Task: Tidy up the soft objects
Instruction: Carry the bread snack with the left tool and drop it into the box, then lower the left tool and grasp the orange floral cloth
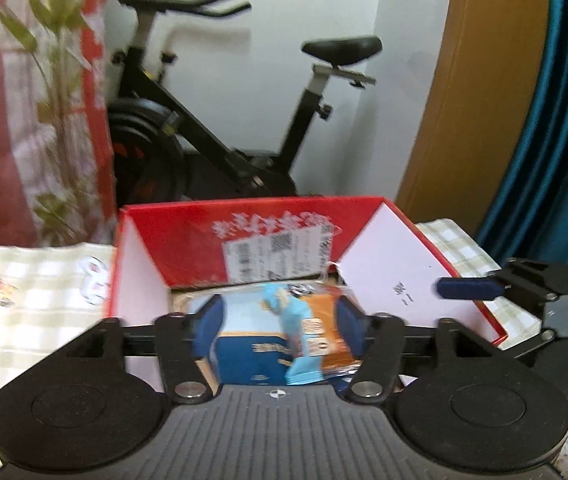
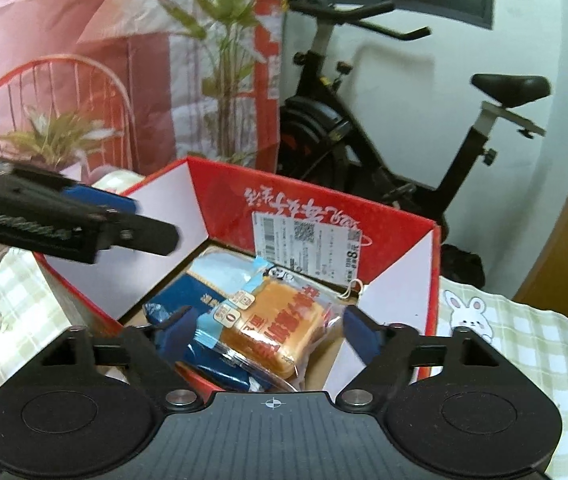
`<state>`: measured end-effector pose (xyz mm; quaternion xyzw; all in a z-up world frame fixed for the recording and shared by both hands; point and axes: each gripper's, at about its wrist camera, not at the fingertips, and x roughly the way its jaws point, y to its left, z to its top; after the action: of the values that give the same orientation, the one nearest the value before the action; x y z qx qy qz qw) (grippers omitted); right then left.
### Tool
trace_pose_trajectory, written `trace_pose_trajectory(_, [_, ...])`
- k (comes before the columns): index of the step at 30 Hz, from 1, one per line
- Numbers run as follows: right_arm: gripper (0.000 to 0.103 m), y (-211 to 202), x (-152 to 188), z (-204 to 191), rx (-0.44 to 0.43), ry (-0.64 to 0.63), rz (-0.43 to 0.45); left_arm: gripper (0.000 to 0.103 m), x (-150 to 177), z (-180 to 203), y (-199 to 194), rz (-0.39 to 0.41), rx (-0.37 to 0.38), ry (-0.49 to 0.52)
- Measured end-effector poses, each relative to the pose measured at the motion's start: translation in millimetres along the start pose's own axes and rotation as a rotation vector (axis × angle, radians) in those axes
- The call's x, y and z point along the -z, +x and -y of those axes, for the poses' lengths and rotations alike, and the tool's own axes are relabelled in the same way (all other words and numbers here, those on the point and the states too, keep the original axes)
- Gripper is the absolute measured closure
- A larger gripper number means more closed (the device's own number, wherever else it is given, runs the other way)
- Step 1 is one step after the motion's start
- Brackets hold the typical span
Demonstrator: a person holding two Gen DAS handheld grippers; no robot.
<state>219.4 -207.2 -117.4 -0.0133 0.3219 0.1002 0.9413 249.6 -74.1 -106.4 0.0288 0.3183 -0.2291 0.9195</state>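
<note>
step: packing red box (image 2: 324,216) | both tongs (image 1: 279,320) (image 2: 267,328) wide, empty, over bread packet (image 2: 275,328) | next: fetch another soft item

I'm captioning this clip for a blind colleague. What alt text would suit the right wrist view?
The open right gripper hovers over an open red box holding an orange bread packet that lies on blue packets. The left gripper reaches in from the left. The box sits on a green checked cloth, with an exercise bike behind it.
</note>
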Motion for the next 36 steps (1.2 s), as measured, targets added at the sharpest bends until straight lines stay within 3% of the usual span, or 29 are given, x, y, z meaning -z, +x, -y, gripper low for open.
trace_pose_trajectory(4, [0.001,-15,3,-5,0.023,0.039,0.037,0.006,5,-6,-23,0.047,-0.037,-0.007])
trace_pose_trajectory(9, [0.000,-31,6,-12,0.037,0.074,0.077,0.000,15,-11,-47,0.056,-0.093,-0.002])
trace_pose_trajectory(20, [0.000,-69,20,-32,0.025,0.142,0.175,0.000,45,-21,-95,0.073,-0.158,-0.041])
trace_pose_trajectory(36, [0.000,-96,63,-64,0.028,0.188,0.200,0.000,94,-23,-135,0.138,-0.204,-0.070])
